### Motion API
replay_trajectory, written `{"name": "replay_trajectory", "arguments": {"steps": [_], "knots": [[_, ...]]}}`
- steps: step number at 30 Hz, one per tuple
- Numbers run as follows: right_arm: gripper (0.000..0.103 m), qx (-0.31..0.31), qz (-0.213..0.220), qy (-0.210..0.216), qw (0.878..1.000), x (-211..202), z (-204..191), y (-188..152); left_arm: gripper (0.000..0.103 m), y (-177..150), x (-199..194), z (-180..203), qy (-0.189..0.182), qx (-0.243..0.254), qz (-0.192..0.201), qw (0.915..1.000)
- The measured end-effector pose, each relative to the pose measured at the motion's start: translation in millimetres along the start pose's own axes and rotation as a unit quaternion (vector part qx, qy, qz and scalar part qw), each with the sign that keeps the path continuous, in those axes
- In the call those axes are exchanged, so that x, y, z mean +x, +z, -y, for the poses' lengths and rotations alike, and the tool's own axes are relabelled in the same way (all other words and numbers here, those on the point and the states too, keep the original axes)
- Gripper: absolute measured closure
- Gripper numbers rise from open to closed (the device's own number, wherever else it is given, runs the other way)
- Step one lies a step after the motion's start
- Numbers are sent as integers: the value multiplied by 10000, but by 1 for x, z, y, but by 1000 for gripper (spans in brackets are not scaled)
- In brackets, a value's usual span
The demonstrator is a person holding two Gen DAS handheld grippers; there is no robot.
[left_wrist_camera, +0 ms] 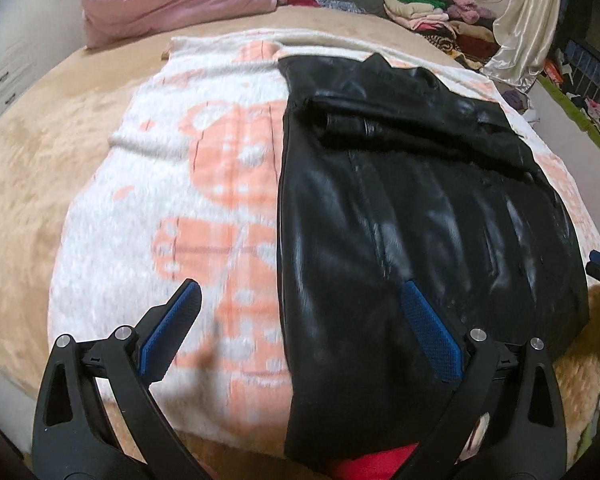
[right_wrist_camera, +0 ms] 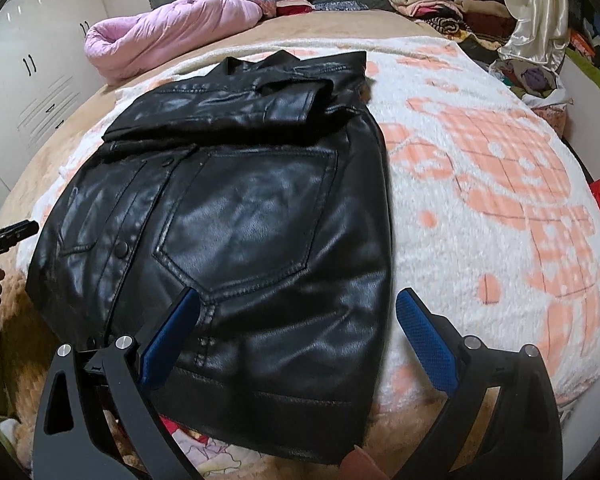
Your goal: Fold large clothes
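My left gripper (left_wrist_camera: 300,328) and right gripper (right_wrist_camera: 298,334) both gape, released, above the black leather jacket (right_wrist_camera: 236,208) ahead.

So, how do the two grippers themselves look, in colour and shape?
Both look the same. The left gripper and the right gripper each have matte black plastic arms with elongated cut-outs and round silver bolt heads at the joints. Their jaws carry blue textured pads with a fine dotted grip pattern. No cables, markings or sleeves are visible.
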State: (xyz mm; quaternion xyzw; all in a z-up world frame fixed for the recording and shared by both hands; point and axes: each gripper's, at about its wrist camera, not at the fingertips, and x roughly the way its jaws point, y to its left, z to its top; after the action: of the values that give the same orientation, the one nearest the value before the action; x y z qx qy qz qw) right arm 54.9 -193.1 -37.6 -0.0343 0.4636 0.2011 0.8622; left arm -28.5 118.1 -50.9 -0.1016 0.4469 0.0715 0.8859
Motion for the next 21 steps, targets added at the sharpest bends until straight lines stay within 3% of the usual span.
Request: {"name": "replay_trajectory", "arguments": {"steps": [6,10,13,15,18,21], "knots": [[5,-9,-224,100,9997,4,5,-11,10,-23,7,-5,-252,-83,-283,9992],[5,49,-401,229,9989,9,9,-18,36,-35,13,-10,-625,-309,-446,9966],[5,29,-525,361,9980,12,10,-22,45,-39,16,-8,-660,-351,-477,9961],[6,42,-615,374,9974,16,12,-24,61,-40,15,-6,-826,-339,-481,9948],[22,137,-741,516,9958,22,15,-28,68,-42,14,1,-746,-170,-433,9961],[31,160,-804,530,9952,23,17,-29,76,-43,10,-1,-805,-156,-356,9960]]}}
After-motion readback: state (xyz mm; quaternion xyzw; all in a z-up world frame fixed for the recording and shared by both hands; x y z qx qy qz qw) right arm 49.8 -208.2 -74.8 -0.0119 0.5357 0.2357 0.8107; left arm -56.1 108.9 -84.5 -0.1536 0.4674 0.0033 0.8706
